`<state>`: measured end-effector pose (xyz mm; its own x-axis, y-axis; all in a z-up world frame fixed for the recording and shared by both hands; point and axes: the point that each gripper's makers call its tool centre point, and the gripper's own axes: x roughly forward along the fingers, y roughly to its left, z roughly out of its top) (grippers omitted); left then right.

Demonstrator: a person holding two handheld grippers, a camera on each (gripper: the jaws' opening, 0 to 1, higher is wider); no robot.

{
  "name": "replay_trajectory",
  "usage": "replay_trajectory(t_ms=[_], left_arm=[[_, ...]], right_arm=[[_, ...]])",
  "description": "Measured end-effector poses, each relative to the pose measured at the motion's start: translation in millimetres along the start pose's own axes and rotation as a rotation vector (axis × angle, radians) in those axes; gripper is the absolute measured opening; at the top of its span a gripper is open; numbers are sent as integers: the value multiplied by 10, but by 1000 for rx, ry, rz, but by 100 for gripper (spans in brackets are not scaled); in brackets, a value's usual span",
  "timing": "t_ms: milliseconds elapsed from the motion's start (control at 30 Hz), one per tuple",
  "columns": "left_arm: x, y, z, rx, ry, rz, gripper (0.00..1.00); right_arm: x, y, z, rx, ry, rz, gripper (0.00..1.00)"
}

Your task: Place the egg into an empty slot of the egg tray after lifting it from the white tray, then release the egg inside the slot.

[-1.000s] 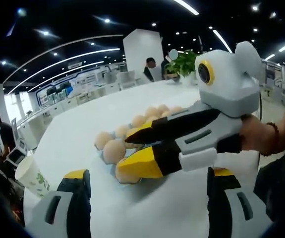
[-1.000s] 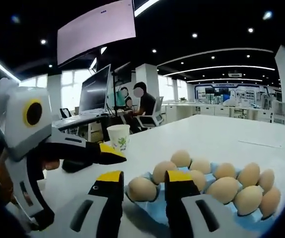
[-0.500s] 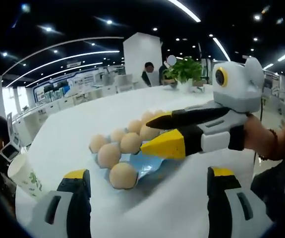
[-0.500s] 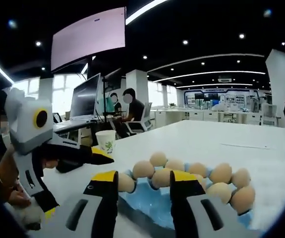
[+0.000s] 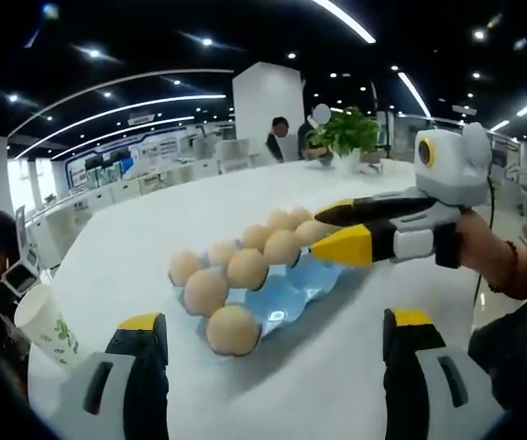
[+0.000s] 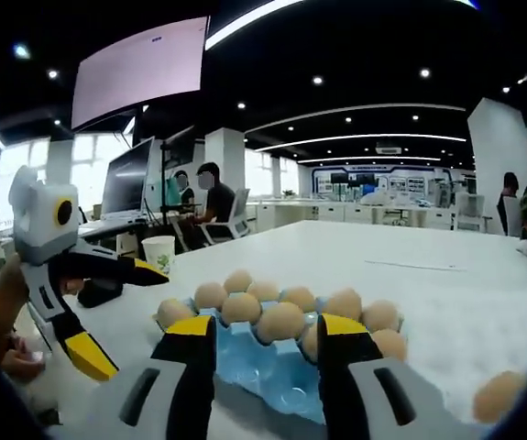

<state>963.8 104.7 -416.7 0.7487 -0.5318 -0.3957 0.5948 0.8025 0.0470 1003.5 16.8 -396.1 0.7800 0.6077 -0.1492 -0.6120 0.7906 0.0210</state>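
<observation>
Blue egg tray (image 5: 286, 293), partly filled with eggs (image 5: 231, 330), on white desk (image 5: 153, 247). Left claw (image 5: 268, 353) open, empty. Right claw (image 6: 265, 344) open, empty, above tray. Possibly one loose egg (image 6: 497, 396) beside tray. Paper cup (image 6: 159, 252) nearby.

We note a white table (image 5: 272, 394) — on it a blue egg tray (image 5: 286, 293), a paper cup (image 5: 48, 323) lower left.
</observation>
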Motion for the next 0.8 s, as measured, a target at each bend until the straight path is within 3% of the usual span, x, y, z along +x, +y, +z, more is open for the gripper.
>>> replay_trajectory(t_ms=[533, 800], left_arm=[[20, -56, 19, 1, 0, -4, 100], [16, -60, 32, 2, -4, -7, 100]], right_arm=[[-248, -371, -66, 20, 10, -91, 53], [-360, -535, -45, 21, 3, -143, 66]])
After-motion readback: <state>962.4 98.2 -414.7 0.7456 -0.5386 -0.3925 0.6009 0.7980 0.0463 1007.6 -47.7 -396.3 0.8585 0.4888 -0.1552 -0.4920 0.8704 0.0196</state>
